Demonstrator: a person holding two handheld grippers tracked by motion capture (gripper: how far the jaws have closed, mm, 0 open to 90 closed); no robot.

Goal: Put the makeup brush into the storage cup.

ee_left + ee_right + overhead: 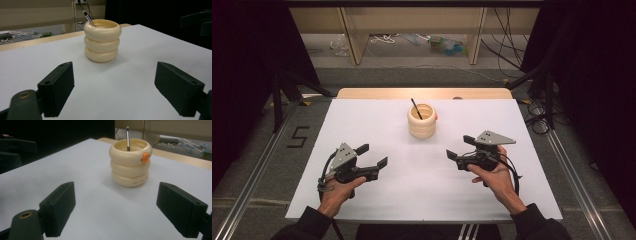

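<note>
**Cream cup with a brush, two grippers parked in front of it**

Toward the far middle of the white table (362, 200) sits a cream holder (421, 121) shaped like three stacked rings, standing upright on its own. Poking out of it is a thin dark brush (415, 107), leaning toward the left-rear in the high view, handle end down inside the cup. From the right gripper view you can also spot a little orange tab (145, 157) on the top ring and some tiny lettering on the bottom ring, too small to read.

Both grippers are on the near half of the table, well apart from the cup and from each other. The left gripper (371, 156) is held in the person's left hand (339, 192), jaws spread wide with nothing between them, pointing up toward the holder. The right gripper (460, 147) is in the right hand (499, 180), also spread wide and gripping nothing, with the grey three-cornered plate on top. In each gripper view the cup sits centred between that gripper's two black jaws, farther off.

Beyond the far edge there's a strip of wooden tabletop (422, 93), and past that a floor with cables (507, 55).
</note>
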